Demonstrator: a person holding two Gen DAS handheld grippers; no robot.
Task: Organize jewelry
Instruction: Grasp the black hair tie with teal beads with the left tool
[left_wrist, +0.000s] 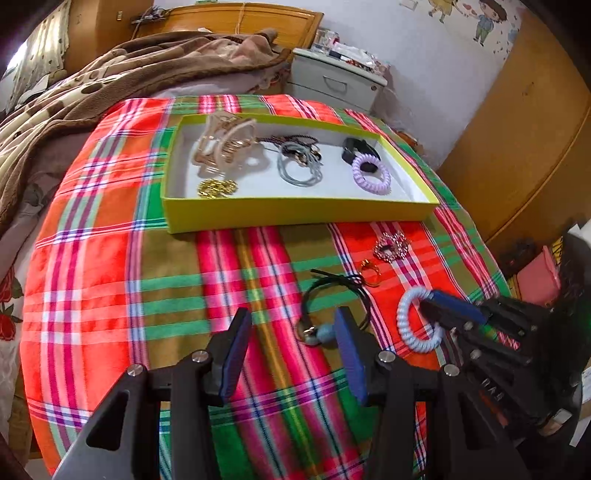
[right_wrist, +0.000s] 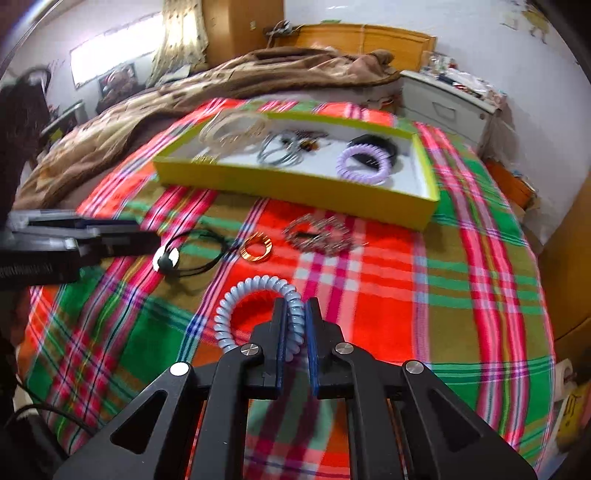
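Box (left_wrist: 295, 212) lies behind 4 loose pieces on the cloth (left_wrist: 110, 277) (hair ties (left_wrist: 301, 162) inside).

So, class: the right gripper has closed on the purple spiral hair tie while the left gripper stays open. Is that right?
Not quite. The right gripper has closed on the pale blue spiral hair tie, as the right wrist view shows; the purple one lies in the yellow box. The left gripper is open.
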